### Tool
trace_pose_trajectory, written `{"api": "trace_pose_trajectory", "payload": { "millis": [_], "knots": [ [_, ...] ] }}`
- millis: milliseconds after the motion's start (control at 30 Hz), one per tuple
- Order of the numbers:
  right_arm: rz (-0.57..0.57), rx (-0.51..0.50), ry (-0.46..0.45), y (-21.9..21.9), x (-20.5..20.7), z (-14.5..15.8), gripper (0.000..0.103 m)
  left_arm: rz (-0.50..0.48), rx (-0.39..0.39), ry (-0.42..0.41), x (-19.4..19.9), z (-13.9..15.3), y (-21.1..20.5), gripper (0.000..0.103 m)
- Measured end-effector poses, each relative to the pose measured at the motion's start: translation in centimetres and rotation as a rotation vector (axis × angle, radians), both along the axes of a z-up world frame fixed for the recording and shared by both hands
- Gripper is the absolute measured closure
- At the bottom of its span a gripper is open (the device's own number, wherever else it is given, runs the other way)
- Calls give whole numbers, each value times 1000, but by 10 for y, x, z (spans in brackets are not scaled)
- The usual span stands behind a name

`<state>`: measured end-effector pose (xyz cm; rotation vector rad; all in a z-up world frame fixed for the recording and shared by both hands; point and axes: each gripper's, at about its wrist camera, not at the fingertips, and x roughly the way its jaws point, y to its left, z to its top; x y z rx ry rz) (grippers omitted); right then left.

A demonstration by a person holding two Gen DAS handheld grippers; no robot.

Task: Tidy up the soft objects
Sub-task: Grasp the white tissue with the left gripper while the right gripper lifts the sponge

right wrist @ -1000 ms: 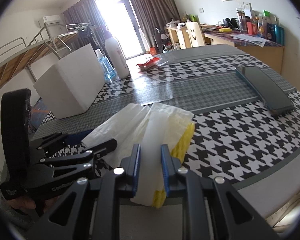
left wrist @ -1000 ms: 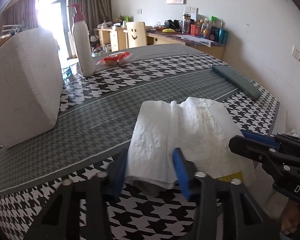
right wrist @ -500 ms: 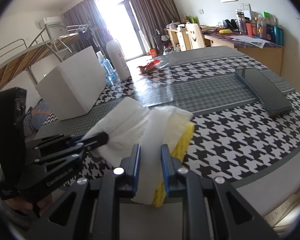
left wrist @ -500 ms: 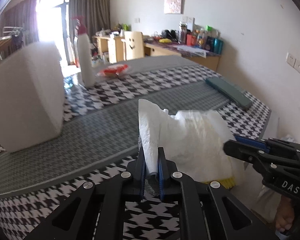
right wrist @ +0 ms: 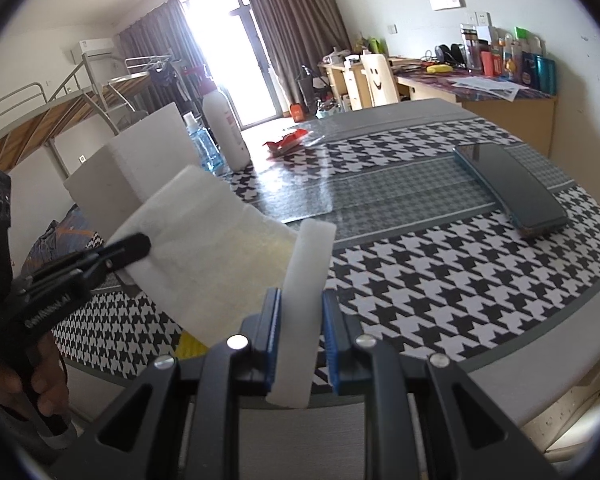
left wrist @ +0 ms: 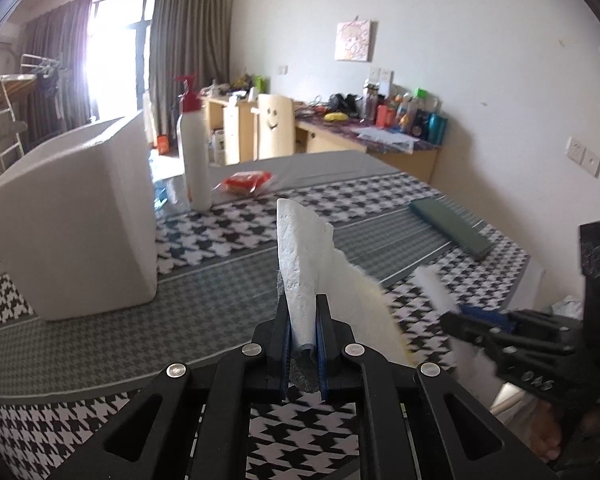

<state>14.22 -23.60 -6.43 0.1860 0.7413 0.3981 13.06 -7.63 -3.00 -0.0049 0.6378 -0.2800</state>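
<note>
A white cloth (right wrist: 216, 256) is held up off the houndstooth table (right wrist: 440, 280), stretched between both grippers. My left gripper (left wrist: 304, 320) is shut on one edge of the cloth (left wrist: 300, 256), which stands up between the jaws. My right gripper (right wrist: 300, 312) is shut on the opposite folded edge. In the right wrist view the left gripper (right wrist: 132, 246) pinches the cloth's far corner. In the left wrist view the right gripper (left wrist: 456, 316) is at the right, blurred. A yellow item (right wrist: 190, 346) shows under the cloth on the table.
A large white foam block (left wrist: 76, 220) stands at the left of the table. A white pump bottle (left wrist: 194, 156), a blue bottle (right wrist: 202, 148) and a red packet (left wrist: 246, 182) are at the far side. A dark green flat case (right wrist: 512, 188) lies at the right.
The left gripper closed on the cloth's near edge, then both grippers lifted the cloth off the table. The yellow item is no longer in the right gripper's jaws.
</note>
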Motion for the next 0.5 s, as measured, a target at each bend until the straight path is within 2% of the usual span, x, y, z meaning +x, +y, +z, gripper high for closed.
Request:
{"api": "trace_pose_trajectory", "payload": {
  "millis": [233, 333, 433, 500],
  "knots": [
    [-19, 4, -10, -4, -4, 3, 79, -59, -82, -48, -10, 23, -1, 92],
    [-26, 5, -17, -6, -5, 5, 79, -66, -83, -57, -12, 24, -2, 92],
    [-25, 5, -22, -6, -7, 6, 79, -66, -103, 13, -7, 8, 1, 92],
    [-24, 5, -22, -6, -7, 6, 79, -28, -65, 43, -4, -4, 4, 92]
  ]
}}
